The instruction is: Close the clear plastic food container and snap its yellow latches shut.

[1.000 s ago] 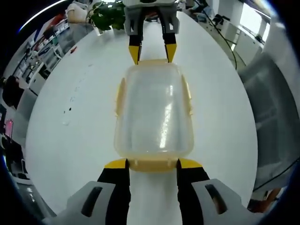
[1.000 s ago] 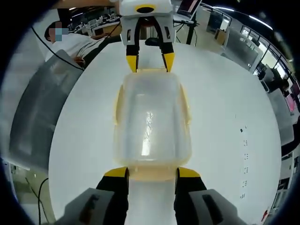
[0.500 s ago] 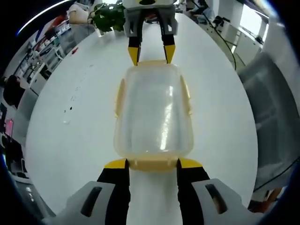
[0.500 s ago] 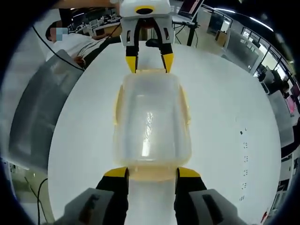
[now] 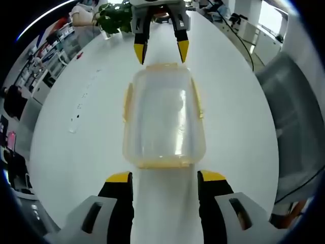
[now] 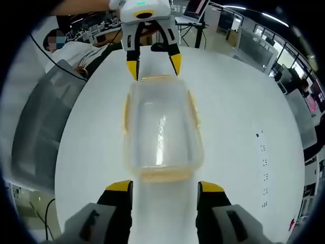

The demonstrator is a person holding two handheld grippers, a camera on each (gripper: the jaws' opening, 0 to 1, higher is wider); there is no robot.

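On the white table (image 5: 61, 152) your container (image 5: 163, 117) sits lid-on, between the two grippers. Your left gripper (image 5: 165, 176) is released, jaws spread just short of the near end latch (image 5: 163, 163). Your right gripper (image 6: 164, 186) is likewise released, short of the opposite end latch (image 6: 165, 176). Both end latches look pressed down; judging by that, next check the side latches (image 5: 127, 101).
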